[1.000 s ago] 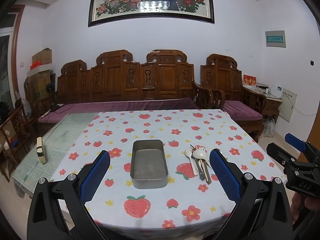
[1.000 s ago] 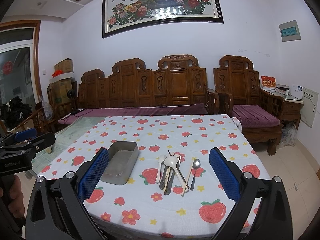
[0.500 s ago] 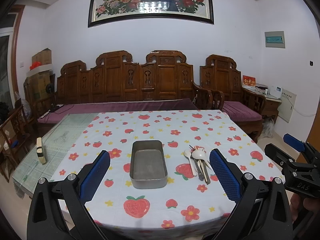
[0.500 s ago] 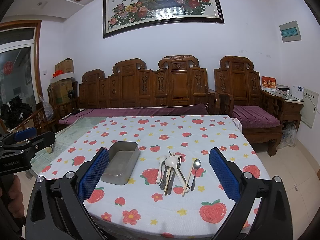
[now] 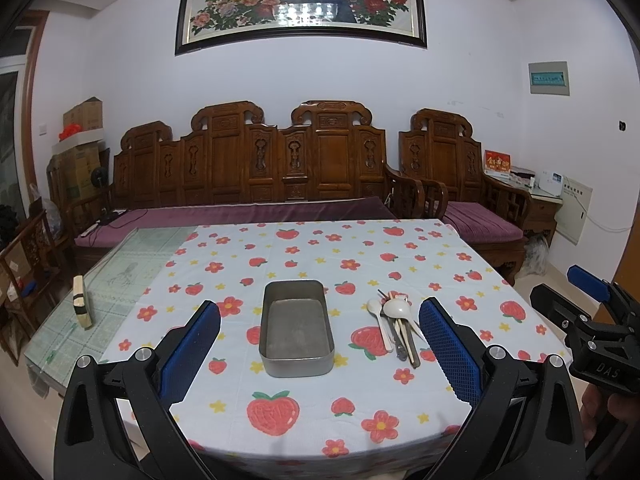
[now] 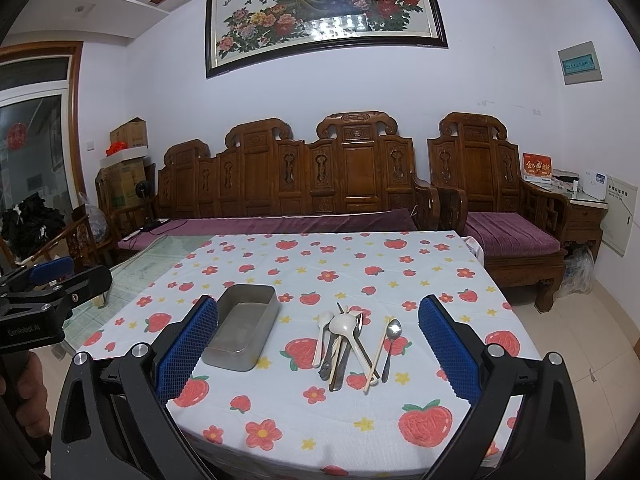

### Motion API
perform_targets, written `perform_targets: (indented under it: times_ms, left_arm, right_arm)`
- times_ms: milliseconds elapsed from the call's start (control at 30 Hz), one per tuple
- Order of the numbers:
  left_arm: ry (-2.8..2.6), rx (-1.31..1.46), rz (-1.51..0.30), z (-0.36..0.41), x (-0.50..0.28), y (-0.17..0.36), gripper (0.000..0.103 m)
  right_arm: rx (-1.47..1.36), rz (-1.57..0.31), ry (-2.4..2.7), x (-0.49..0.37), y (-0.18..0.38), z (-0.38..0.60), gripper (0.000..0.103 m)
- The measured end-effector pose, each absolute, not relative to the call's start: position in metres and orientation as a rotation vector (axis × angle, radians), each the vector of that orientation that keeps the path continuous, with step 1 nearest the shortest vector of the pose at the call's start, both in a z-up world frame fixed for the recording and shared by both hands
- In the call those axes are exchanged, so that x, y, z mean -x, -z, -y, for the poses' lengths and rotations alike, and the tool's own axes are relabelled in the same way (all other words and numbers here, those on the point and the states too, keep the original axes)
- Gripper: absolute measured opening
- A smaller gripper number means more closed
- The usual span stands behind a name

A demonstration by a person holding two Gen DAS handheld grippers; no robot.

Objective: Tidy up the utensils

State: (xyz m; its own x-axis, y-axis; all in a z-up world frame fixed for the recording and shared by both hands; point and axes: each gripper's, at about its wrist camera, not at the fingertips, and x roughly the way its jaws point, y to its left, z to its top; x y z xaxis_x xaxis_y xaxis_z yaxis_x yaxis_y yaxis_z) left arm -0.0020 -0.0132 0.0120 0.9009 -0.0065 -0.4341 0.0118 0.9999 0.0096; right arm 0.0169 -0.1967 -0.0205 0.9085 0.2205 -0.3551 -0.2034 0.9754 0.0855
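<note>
Left wrist view, metal tin [image 5: 296,330] beside utensil pile [image 5: 396,330], both tools spread

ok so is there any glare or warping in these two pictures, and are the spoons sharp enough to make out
Left wrist view: lamp glare on the painting; walls and table edge bow from the fisheye; spoons sharp, though partly behind the left tool. Right wrist view: same glare on the glass, same bowing; spoons clear, soft shadows only.
</note>
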Motion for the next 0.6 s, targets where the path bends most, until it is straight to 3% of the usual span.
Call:
perform_targets:
  times_ms: [600]
  left_arm:
    - [0.014,-0.015,-0.49,0.029,-0.01,-0.022,0.097]
  right_arm:
    - [-0.051,-0.387,-0.218,-0.023,0.025,0.195,0.1]
